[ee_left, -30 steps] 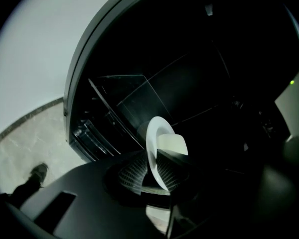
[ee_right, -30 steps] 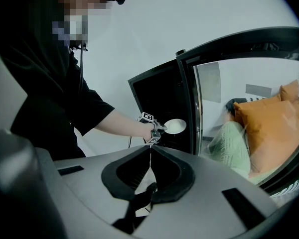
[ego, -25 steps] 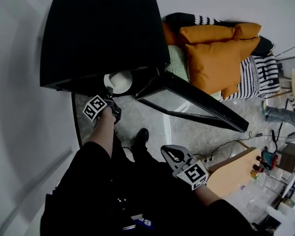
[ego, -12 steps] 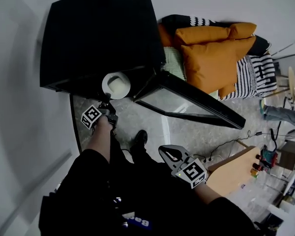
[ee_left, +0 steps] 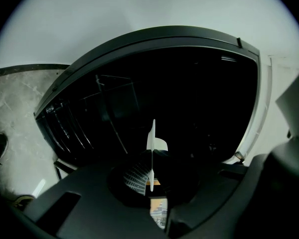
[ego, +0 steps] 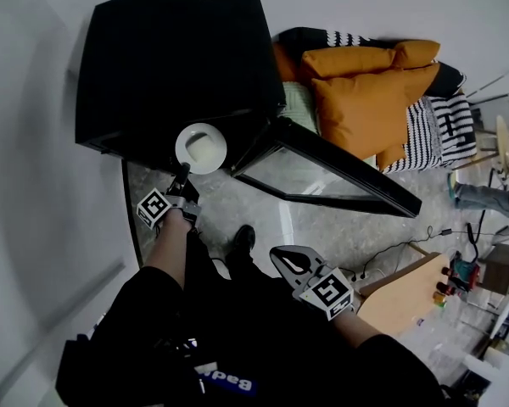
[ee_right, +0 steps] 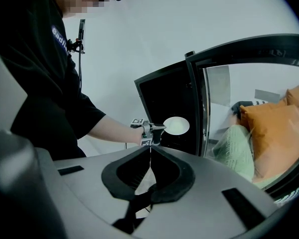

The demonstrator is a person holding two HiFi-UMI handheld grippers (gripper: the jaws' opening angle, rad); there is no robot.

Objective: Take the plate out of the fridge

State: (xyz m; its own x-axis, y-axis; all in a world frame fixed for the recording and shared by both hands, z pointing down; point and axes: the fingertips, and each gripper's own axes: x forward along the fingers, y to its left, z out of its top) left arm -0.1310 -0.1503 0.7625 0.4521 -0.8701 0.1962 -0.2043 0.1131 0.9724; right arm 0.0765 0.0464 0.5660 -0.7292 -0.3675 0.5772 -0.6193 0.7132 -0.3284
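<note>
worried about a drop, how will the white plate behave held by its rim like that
The plate looks stiff: edge-on in the left gripper view it is a thin straight line. Probably smooth and slippery; the left gripper pinches only its rim, so it may pivot. Likely brittle if it hits the stone-like floor.

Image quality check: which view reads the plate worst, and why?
Left gripper view is worst: fridge interior crushed to black, plate only an edge-on white sliver. Head view: heavy fisheye bending the fridge, plate bright and clear. Right gripper view: evenly lit, plate small yet sharp.
</note>
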